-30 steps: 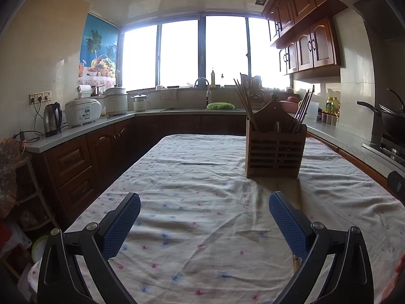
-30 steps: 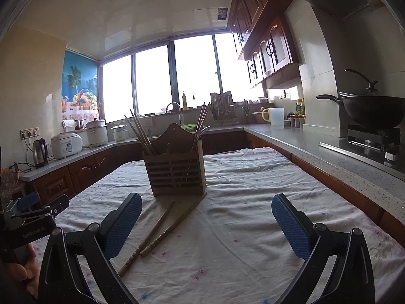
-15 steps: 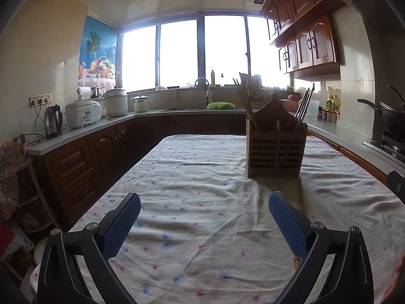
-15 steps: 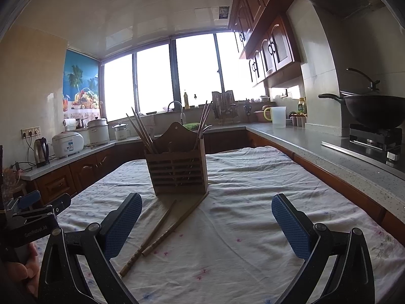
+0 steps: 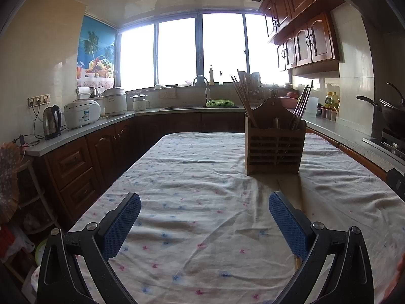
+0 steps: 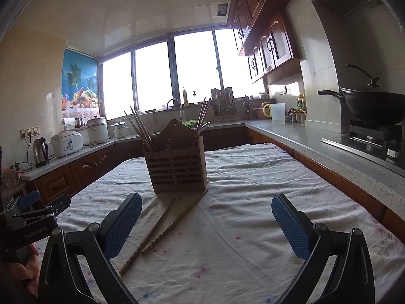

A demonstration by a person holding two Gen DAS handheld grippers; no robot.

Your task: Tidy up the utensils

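A wooden slatted utensil holder point(image 6: 177, 168) stands upright on the clothed table, with chopsticks leaning out of its left and right compartments. It also shows in the left wrist view point(image 5: 274, 149). Two loose wooden chopsticks point(image 6: 162, 224) lie on the cloth in front of it, between it and my right gripper's left finger. My right gripper point(image 6: 206, 224) is open and empty above the table's near part. My left gripper point(image 5: 205, 224) is open and empty, left of the holder; its body shows at the left edge of the right wrist view point(image 6: 33, 219).
The table wears a white cloth with small flower dots point(image 5: 202, 190). Wooden cabinets and a grey counter point(image 6: 316, 139) run round the room. A wok on a stove point(image 6: 374, 106) is at the right. A kettle point(image 5: 52, 122) and rice cookers point(image 5: 81, 114) stand at the left.
Both views have shifted only slightly; the holder sits a touch lower and nearer in the right wrist view. Both grippers stay open and nothing was picked up.
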